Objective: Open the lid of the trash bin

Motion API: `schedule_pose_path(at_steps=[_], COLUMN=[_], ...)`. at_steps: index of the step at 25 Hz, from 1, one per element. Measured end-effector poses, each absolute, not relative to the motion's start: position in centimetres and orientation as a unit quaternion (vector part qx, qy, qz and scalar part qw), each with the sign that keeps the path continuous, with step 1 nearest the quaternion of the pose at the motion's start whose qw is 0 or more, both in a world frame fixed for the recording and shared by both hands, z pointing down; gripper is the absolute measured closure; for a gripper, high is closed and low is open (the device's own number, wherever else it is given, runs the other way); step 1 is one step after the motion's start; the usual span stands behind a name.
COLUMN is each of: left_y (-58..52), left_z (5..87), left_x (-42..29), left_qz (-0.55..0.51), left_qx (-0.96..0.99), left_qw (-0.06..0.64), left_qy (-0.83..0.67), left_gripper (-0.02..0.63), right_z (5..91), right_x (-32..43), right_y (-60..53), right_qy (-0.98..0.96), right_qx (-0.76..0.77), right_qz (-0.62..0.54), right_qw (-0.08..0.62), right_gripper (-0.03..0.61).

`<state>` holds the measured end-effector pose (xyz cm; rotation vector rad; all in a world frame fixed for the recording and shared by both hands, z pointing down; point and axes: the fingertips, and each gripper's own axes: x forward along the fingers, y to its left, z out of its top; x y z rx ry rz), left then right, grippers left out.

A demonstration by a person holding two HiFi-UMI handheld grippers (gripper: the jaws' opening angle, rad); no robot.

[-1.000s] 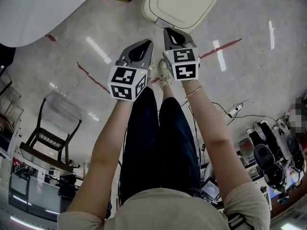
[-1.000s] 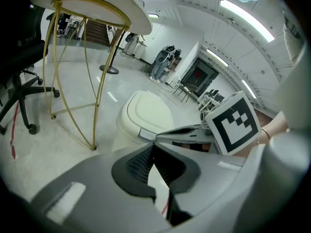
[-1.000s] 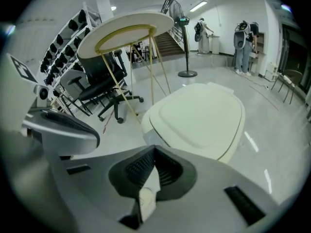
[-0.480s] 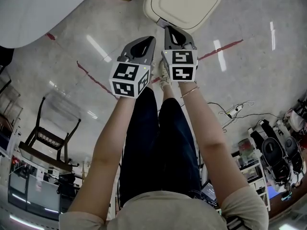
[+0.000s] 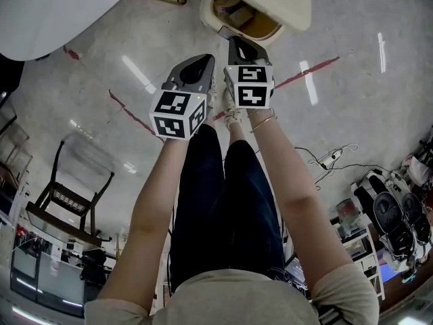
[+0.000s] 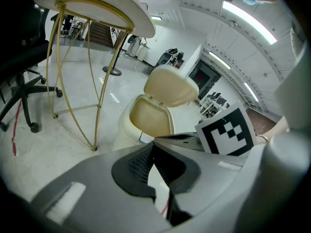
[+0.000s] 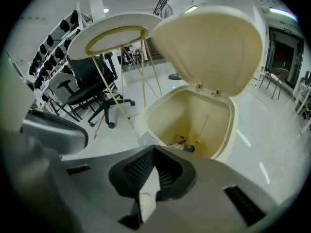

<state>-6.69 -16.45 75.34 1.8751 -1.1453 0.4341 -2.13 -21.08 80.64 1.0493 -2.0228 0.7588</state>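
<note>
On bin (image 5: pixel 215 24), lid (image 5: pixel 272 1) risen, perhaps fully.

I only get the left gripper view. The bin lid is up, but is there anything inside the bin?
Observer: Yes. The right gripper view looks down into the trash bin and shows a few small scraps on its bottom, one red and one bluish.
Operator: Is my right gripper holding something?
Observer: No. In its own view the right gripper has its jaws shut with nothing between them.
Operator: How close is it to the bin?
Observer: In the head view its tip reaches the bin's front edge. I cannot tell whether it touches.
</note>
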Motion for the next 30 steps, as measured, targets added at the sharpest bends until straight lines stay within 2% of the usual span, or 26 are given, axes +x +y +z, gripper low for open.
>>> schedule_pose_path(at_steps=[7,15,22,30], left_y=[-16.3,-17.0,-17.0,-15.9], left_z=[73.9,71.0,65.4,58.4], left_x=[-6.4,-6.5,-6.1,-6.4], left_qz=[0.165,0.167,0.16,0.153], left_qx=[0.755,0.762,0.773,0.794], left_qw=[0.437,0.414,0.398,0.376], left_qy=[-0.46,-0.469,-0.468,-0.452], left_gripper=[0.604,0.604,0.604,0.604], right_z=[80.2,75.6,67.4,56.4], right_x=[-2.1,0.8,2.2,2.9], right_y=[-21.2,-20.2,-17.6,-17.1], right_qy=[-0.798,-0.787,-0.791,-0.82], right_qx=[0.368,0.393,0.394,0.411], right_qz=[0.288,0.336,0.4,0.323], right_qw=[0.381,0.336,0.244,0.231], right_gripper=[0.571,0.571,0.571,0.571])
